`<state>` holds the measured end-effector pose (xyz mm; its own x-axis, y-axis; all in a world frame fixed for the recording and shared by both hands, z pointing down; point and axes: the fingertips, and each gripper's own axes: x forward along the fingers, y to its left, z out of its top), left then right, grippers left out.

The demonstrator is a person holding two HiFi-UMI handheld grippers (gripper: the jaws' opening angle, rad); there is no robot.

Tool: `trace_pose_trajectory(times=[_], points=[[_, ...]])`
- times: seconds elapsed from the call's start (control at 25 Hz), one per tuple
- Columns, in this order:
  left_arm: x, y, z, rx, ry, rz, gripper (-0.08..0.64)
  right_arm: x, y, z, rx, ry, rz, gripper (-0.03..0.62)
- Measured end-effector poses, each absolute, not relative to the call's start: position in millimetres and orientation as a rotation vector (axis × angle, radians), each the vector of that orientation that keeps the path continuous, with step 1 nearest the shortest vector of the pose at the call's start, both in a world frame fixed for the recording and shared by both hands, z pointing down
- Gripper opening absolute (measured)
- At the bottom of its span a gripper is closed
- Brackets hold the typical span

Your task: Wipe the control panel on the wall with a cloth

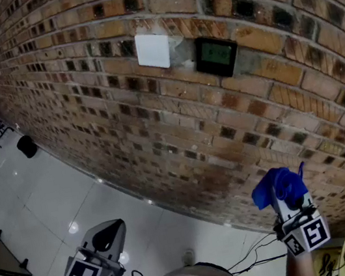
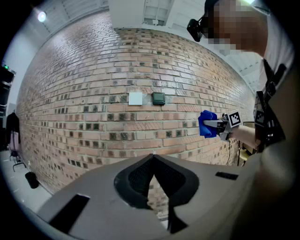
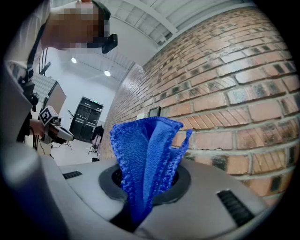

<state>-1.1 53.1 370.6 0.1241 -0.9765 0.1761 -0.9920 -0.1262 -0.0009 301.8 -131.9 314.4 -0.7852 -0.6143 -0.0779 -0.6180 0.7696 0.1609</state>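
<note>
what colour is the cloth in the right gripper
Bright blue. The blue fabric cloth held in the right gripper shows best in the right gripper view.

Head view dim; brick wall (image 1: 157, 123) bows towards the edges; glare spots on floor (image 1: 73, 228). Gripper views brighter under ceiling lamps (image 3: 107, 73); corners black.

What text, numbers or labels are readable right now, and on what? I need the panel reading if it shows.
Nothing legible in any view.
control panel: greenish display, too small and blurred to read.
white plate: blank.
left hand-held gripper and right hand-held gripper: square markers only, no letters.
blue cloth: no label showing.
</note>
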Motion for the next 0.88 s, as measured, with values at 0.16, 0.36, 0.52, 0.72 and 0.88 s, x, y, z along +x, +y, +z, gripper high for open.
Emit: trace_pose_trajectory(times=[0.16, 0.36, 0.52, 0.72, 0.88], points=[[-26.6, 0.5, 366.8, 2.289, -2.003, 0.152, 0.003, 261.1, -175.6, 294.7, -0.979, 2.923, 0.364, 0.086], [-44.4, -52.2, 370.4, 2.363, -1.91, 0.101, 0.003, 224.8, -209.5, 265.3, -1.022, 2.859, 0.413, 0.086], [-65.3, -89.3, 378.3, 2.439, -1.778, 0.122, 0.003, 196.3, -222.8, 220.1, -1.066, 2.758, 0.531, 0.086], [-92.7, -122.7, 367.9, 2.583, -1.612, 0.188, 0.003, 165.3, -230.4, 181.7, -1.334, 2.731, 0.941, 0.086], [-116.2, -136.8, 369.9, 2.652, -1.501, 0.198, 0.003, 119.5, -225.8, 128.1, -1.583, 2.429, 1.875, 0.086]])
